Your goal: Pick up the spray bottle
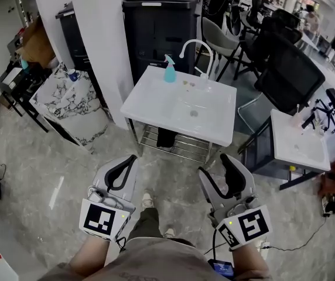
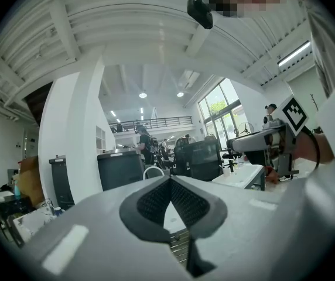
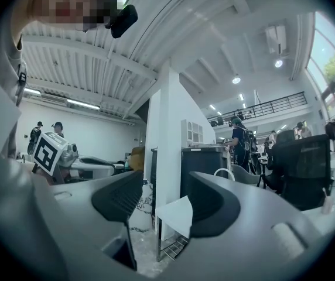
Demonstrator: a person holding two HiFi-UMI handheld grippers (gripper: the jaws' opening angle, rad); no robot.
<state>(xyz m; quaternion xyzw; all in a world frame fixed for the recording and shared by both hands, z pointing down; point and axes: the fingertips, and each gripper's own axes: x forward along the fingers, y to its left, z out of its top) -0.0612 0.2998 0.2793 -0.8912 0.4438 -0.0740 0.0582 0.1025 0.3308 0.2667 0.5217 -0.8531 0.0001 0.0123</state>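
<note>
Head view: we stand well back from the white sink table [image 1: 156,107]. The teal spray bottle [image 1: 169,69] sits upright at its far left corner, just left of the faucet [image 1: 194,47]. Both tools are held low near our body, w/ the left gripper [image 1: 131,160] and right gripper [image 1: 213,164] well apart from the bottle. Left gripper view: pads pressed together at the tips, nothing between; the bottle can't be made out here. Right gripper view: jaws spread, gap empty, only the table edge [image 3: 176,215] shows thru it. So we judge this is the approach step, no reach begun. Next move prob. calls for stepping fwd and bringing the spread right tool around the bottle's body.
</note>
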